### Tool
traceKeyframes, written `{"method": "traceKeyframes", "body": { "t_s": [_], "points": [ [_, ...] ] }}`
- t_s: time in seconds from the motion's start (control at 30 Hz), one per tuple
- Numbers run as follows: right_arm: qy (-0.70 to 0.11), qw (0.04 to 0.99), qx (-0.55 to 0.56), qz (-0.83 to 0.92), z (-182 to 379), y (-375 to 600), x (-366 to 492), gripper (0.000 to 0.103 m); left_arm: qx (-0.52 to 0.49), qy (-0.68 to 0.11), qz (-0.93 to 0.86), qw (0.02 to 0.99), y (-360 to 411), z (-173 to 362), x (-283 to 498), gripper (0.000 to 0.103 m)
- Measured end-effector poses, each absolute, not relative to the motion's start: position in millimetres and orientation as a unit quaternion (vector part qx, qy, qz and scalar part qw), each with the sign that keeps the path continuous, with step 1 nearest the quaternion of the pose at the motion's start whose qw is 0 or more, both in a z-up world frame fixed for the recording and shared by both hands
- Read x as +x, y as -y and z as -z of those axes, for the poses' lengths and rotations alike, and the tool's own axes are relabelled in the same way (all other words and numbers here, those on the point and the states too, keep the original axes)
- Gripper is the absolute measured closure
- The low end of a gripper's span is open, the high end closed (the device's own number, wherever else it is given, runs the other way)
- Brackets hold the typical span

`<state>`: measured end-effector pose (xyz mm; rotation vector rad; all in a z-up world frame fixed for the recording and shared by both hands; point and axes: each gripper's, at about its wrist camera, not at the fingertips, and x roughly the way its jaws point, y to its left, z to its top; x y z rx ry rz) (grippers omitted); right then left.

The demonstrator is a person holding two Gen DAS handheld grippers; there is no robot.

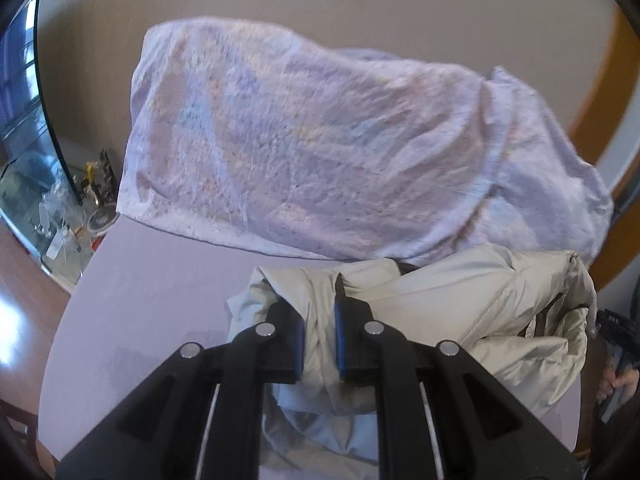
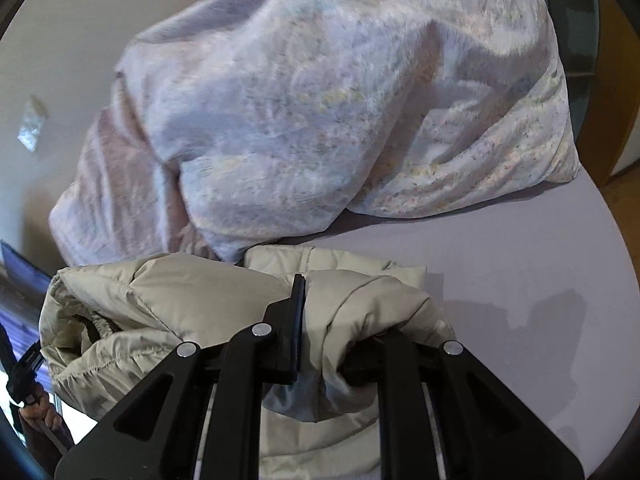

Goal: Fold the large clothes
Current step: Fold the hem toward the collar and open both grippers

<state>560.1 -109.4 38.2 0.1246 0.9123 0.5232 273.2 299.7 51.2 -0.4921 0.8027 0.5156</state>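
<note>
Beige quilted fabric of a puffy padded jacket is seen in the left wrist view, bunched on a pale lilac bed sheet in front of the camera. A fold of this jacket is pinched between the blue-padded black fingers of the left gripper, which is closed on it, with a paler grey-blue lining hanging just below the pads. Behind the jacket, a large crumpled duvet in a pastel floral cover is heaped across the bed against a beige wall. At the left edge, a dark curved screen and a cluttered glass shelf are seen. At the right edge, a person's hand is seen around a dark handle. In the right wrist view, the same jacket is seen lying on the sheet, touching the foot of the duvet. The right gripper is closed on a thick roll of the jacket; its left finger is pressed against the fabric, while the right finger is mostly covered by the draped cloth. At the lower left edge, the other hand is seen on its dark handle.
</note>
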Motion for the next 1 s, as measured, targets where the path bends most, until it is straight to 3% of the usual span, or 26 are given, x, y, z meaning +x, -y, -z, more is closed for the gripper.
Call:
{"method": "traceKeyframes", "body": {
  "t_s": [0.6,0.83,0.9,1.0],
  "points": [
    [-0.537,0.810,0.118,-0.202,45.9,85.6,639.1,0.085,-0.263,-0.459,-0.297,0.795,-338.5,43.3,348.2,0.079],
    [-0.558,0.770,0.217,-0.219,53.4,105.5,652.1,0.072,-0.265,-0.473,-0.294,0.787,-343.9,51.2,362.1,0.064],
    [-0.555,0.762,0.246,-0.226,50.4,117.5,650.9,0.067,-0.274,-0.469,-0.285,0.790,-347.1,48.1,361.2,0.055],
    [-0.543,0.762,0.264,-0.235,40.3,132.2,644.4,0.059,-0.269,-0.458,-0.282,0.799,-347.5,37.3,359.5,0.033]
  ]
}}
